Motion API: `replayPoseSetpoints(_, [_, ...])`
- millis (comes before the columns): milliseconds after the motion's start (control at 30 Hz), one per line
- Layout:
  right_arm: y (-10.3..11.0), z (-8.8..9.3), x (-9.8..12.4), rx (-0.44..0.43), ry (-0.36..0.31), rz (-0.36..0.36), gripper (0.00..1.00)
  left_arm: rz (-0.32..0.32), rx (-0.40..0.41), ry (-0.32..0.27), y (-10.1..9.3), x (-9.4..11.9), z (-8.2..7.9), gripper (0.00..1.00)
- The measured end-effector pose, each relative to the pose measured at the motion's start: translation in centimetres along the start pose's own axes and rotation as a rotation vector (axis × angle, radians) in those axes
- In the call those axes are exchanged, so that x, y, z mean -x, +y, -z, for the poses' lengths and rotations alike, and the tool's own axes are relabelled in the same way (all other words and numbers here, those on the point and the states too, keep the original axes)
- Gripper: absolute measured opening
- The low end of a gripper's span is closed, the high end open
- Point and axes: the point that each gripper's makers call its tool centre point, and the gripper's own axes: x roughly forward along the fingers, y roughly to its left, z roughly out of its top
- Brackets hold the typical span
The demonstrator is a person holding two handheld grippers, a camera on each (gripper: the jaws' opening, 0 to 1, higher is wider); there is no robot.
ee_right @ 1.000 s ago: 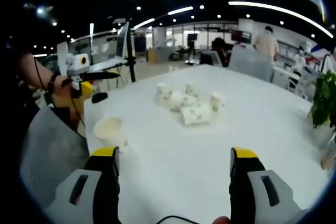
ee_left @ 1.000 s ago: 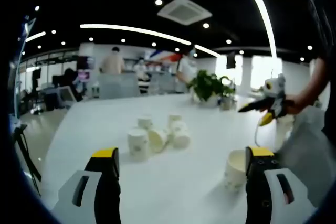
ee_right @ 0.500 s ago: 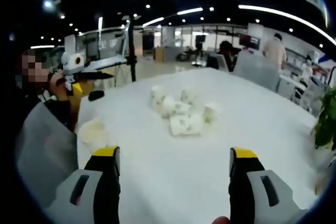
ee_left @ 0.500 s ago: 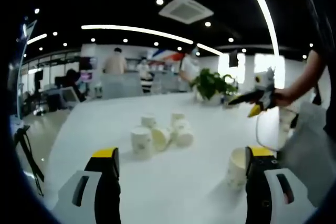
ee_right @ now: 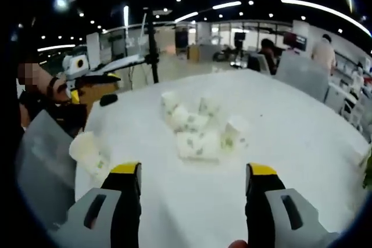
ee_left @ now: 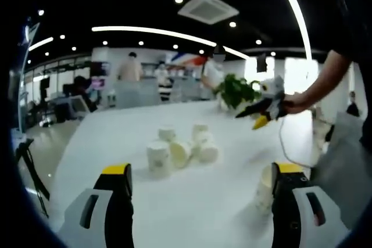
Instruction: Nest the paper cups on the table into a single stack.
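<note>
Paper cups (ee_left: 180, 149) lie in a loose cluster near the middle of the white table (ee_left: 192, 213) in the left gripper view, some upright and some on their sides; their exact number cannot be made out. A single cup (ee_left: 264, 189) stands apart, partly hidden behind the right jaw of the left gripper (ee_left: 201, 173). That gripper's jaws stand wide apart with nothing between them. The right gripper (ee_left: 260, 111) is held above the table's far side by a hand (ee_left: 296, 103); whether its jaws are spread cannot be told from this angle. A potted plant (ee_left: 237, 91) stands behind it.

In the right gripper view, the cups (ee_right: 197, 129) appear blurred, ahead of the right gripper (ee_right: 193, 173), whose jaws are wide and hold nothing. The single cup (ee_right: 87, 150) sits near the table (ee_right: 302, 137) edge, well apart from the cluster. The left gripper (ee_right: 87, 76) shows beyond it, its jaws hard to read.
</note>
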Motion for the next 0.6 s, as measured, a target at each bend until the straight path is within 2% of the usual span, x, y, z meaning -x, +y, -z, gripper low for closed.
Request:
replayPoseSetpoints(167, [-0.6, 0.2, -1.5, -0.026, 0.008, -0.061, 0.60, -0.013, 0.014, 0.003, 0.0, -0.3, 0.4, 0.98])
replayPoseSetpoints(433, [-1.6, -0.2, -4.0, -0.015, 0.007, -0.115, 0.52, -0.036, 0.025, 0.015, 0.2, -0.3, 0.9, 0.98])
replayPoseSetpoints(600, [-2.0, -0.7, -5.5, -0.069, -0.029, -0.169, 0.44, -0.047, 0.028, 0.024, 0.4, -0.2, 1.2, 0.98])
